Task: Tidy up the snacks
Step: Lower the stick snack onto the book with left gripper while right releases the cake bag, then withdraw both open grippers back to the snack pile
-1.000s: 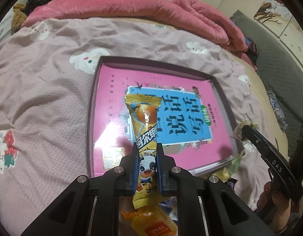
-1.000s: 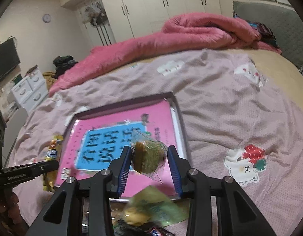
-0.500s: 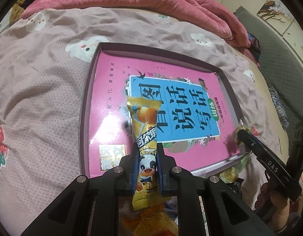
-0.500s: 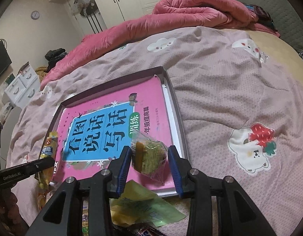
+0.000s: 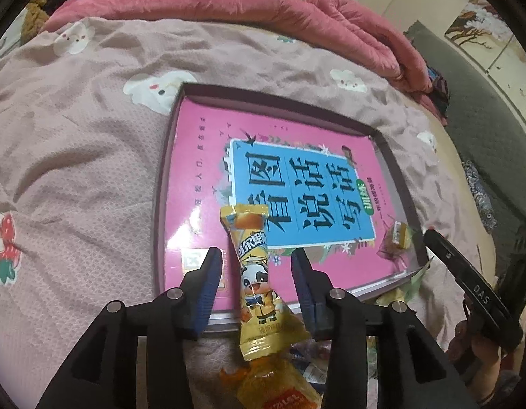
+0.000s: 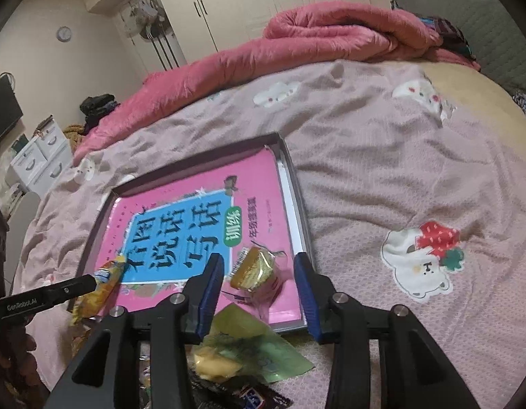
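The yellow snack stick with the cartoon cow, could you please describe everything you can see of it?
The yellow snack stick is a long, glossy foil packet, crimped at both ends, printed with a cartoon cow and a blue label band. It lies lengthwise between the open fingers of the left gripper, touched by neither. Its far end rests on the pink book in the tray; its near end overhangs the tray's edge.

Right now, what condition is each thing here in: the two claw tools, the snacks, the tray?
Left gripper: open, jaws wide apart either side of the yellow snack stick.
Yellow snack stick: sealed, released, lying across the tray's near edge.
Right gripper: open, touching nothing.
Wrapped cake: sealed, lying on the pink book.
Tray: flat on the bed, holding the pink book.
Green packet: on the bed, outside the tray.
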